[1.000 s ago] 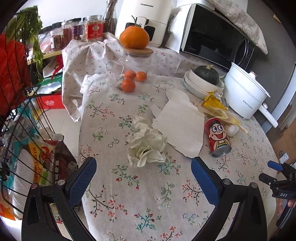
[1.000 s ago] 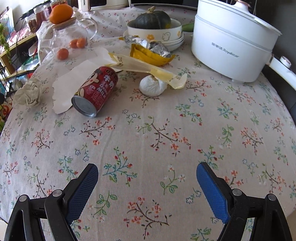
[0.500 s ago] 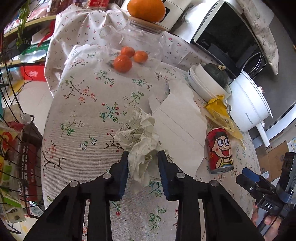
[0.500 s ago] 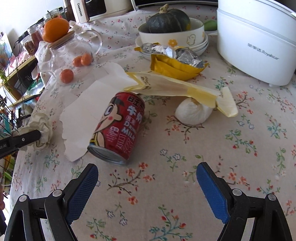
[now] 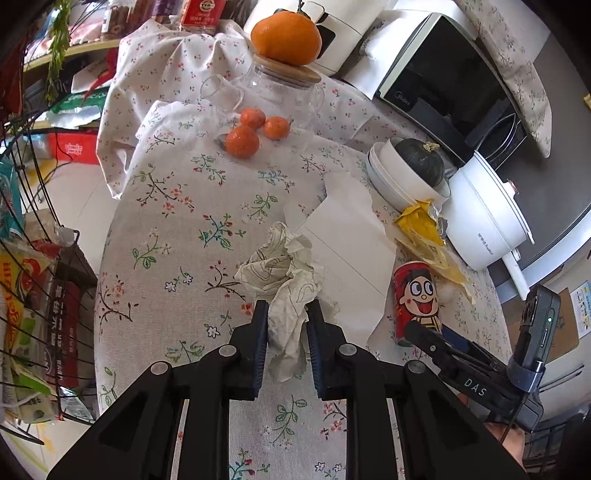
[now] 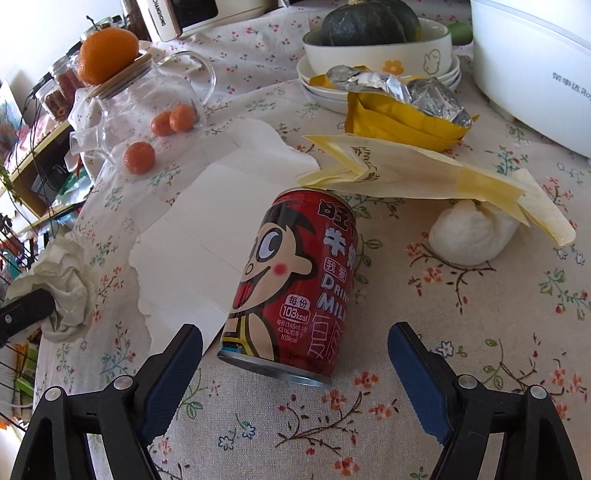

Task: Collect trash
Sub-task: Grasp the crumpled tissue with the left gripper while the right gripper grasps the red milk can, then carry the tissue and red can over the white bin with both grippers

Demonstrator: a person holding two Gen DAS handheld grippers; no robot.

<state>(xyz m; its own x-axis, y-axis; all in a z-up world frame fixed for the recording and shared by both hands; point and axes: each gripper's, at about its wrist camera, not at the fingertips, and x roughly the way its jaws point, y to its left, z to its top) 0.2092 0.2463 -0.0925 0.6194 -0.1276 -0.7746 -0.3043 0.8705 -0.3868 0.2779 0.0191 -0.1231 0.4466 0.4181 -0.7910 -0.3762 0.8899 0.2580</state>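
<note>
Left gripper (image 5: 283,325): fingers pressed in on a crumpled paper wad (image 5: 284,273), which bulges out ahead of the tips and hangs down between the pads; whether it rests on the tablecloth (image 5: 177,236) cannot be told.

Right gripper (image 6: 294,345): fingers spread wide, holding nothing. Red milk can (image 6: 291,284) lies on its side straight ahead, its near rim between the two fingertips but touching neither.

Flat white paper sheet (image 6: 207,236): ahead and left of the right gripper, partly under the can.

Pale yellow paper bag (image 6: 417,173): beyond the can, stretching right, lying over a white wadded tissue (image 6: 469,236).

Yellow foil wrapper (image 6: 402,107): farther ahead, against a stack of white bowls (image 6: 380,55) holding a dark green squash (image 6: 369,18).

Three small oranges (image 5: 255,129): far ahead of the left gripper, beside a glass jug (image 5: 273,92) topped with a large orange (image 5: 286,37).

White electric pot (image 5: 487,218): far right of the left gripper.
</note>
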